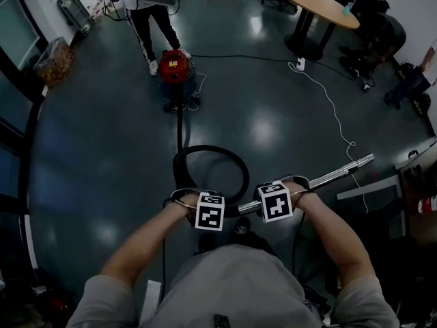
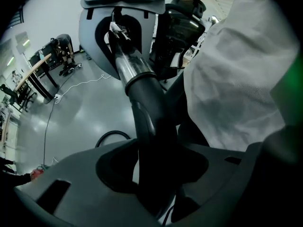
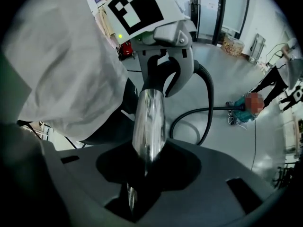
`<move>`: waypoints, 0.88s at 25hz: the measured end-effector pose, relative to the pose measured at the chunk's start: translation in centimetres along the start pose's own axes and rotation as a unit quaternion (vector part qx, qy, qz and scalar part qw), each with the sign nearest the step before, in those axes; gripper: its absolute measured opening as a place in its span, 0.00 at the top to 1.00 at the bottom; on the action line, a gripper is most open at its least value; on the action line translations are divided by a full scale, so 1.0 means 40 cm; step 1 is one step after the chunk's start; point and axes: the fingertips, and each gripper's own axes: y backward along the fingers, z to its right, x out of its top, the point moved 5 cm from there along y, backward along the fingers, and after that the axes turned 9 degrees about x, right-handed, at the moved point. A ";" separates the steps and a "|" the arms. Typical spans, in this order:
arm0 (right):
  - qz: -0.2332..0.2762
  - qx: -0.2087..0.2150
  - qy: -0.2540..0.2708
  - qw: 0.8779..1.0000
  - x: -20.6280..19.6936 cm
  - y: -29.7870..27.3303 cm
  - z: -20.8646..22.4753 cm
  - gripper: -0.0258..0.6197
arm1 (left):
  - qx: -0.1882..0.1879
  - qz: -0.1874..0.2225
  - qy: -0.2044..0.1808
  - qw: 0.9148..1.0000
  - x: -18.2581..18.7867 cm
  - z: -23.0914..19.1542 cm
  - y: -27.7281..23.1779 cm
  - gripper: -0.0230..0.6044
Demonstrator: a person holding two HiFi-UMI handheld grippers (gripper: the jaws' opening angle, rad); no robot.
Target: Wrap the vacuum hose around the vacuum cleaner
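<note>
Black hose [image 1: 179, 125] slack is the main hazard at this stage. It runs across the floor [image 1: 102, 149] from the red vacuum cleaner [image 1: 175, 65], which stands well ahead of both grippers. It then forms one loose loop just ahead of them. If that loop is not gathered before the wrap begins, it may kink or catch underfoot. A hard pull on the hose could drag or tip the vacuum cleaner. The metal tube [image 1: 334, 173] reaches far out past the right gripper [image 3: 142, 174], so a quick swing could strike something. A person [image 1: 147, 5] stands just beside the machine, on its far side from the grippers. The tube is smooth and shiny, so it is likely to turn or slide in the jaws if the wrist rolls.

The jaws of the left gripper [image 2: 156, 174] are partly closed and clamp the black handle [image 2: 149, 112] at the hose end. The jaws of the right gripper are set narrower and clamp the metal tube just beside the left gripper. Both grippers point steeply down and carry handle and tube clear of the floor.
</note>
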 end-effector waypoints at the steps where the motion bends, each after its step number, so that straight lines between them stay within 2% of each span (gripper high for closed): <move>1: 0.006 0.002 0.005 1.000 -0.012 0.005 0.007 0.75 | 0.003 0.000 0.006 1.000 0.014 -0.011 -0.007 0.67; 4: 0.028 0.009 0.013 0.999 -0.051 0.028 0.028 0.75 | 0.020 0.005 0.021 1.000 0.061 -0.052 -0.022 0.69; 9: 0.039 0.011 0.038 0.998 -0.125 0.044 0.054 0.75 | 0.049 0.008 0.012 0.999 0.119 -0.087 -0.026 0.79; 15: 0.034 -0.015 0.076 0.996 -0.165 0.056 0.106 0.75 | 0.072 0.018 0.070 0.995 0.150 -0.125 -0.023 0.82; 17: 0.038 -0.031 0.091 0.995 -0.164 0.064 0.109 0.75 | 0.075 0.022 0.091 0.993 0.152 -0.122 -0.021 0.82; 22: 0.048 -0.106 0.145 0.982 -0.183 0.092 0.128 0.75 | 0.083 0.030 0.123 0.988 0.164 -0.150 -0.017 0.82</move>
